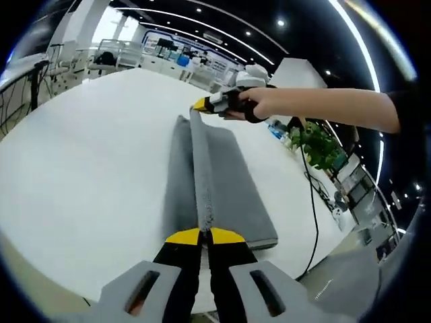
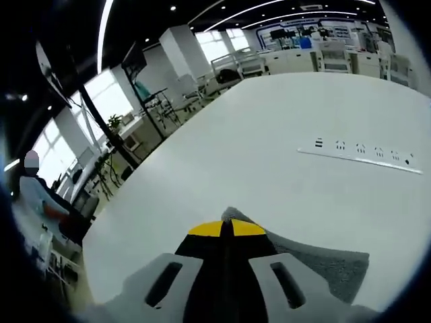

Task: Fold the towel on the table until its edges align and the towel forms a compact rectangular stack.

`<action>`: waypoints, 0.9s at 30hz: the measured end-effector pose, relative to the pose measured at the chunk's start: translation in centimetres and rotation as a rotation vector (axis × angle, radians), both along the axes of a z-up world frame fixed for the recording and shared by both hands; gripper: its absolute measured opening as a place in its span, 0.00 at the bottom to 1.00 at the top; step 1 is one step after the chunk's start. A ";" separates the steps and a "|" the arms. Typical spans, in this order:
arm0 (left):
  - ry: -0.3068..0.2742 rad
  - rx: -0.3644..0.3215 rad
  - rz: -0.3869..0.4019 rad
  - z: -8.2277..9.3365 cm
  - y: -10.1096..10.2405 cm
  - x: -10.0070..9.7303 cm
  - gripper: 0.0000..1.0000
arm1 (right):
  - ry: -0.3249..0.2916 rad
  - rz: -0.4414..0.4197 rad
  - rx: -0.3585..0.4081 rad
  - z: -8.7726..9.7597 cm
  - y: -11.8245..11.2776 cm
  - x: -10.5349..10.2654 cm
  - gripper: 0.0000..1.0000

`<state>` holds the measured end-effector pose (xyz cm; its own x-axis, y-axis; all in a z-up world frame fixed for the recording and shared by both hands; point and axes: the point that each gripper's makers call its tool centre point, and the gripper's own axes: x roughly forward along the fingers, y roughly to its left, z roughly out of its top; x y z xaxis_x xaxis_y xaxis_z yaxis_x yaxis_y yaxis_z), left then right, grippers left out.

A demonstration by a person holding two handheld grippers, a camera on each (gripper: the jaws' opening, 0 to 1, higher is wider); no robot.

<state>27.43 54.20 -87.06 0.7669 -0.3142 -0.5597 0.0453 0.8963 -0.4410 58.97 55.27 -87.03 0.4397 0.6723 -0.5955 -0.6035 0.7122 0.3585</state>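
A grey towel [image 1: 222, 188] lies folded lengthwise on the white table [image 1: 81, 168], with its top edge lifted into a ridge between the two grippers. My left gripper [image 1: 204, 235] is shut on the near end of that ridge. At the far end a person's hand holds my right gripper [image 1: 201, 105], shut on the towel's other end. In the right gripper view, my right gripper [image 2: 225, 229] is shut on the grey towel [image 2: 323, 266], which spreads out below and to the right of its yellow tips.
A power strip [image 2: 357, 153] is set into the white table [image 2: 269, 134]. A green plant [image 1: 316, 145] and a black cable [image 1: 314, 215] sit past the table's right edge. Desks, chairs and a seated person [image 2: 40, 192] fill the room behind.
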 end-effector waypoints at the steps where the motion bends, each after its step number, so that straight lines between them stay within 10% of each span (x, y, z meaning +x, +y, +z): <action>1: 0.009 -0.005 0.005 -0.3 0.1 0.0 0.03 | 0.000 0.004 -0.006 -0.3 0.1 0.0 0.00; 27: 0.116 -0.176 0.130 -4.1 1.1 -0.7 0.03 | -0.062 0.049 -0.073 -3.6 1.6 -0.3 0.01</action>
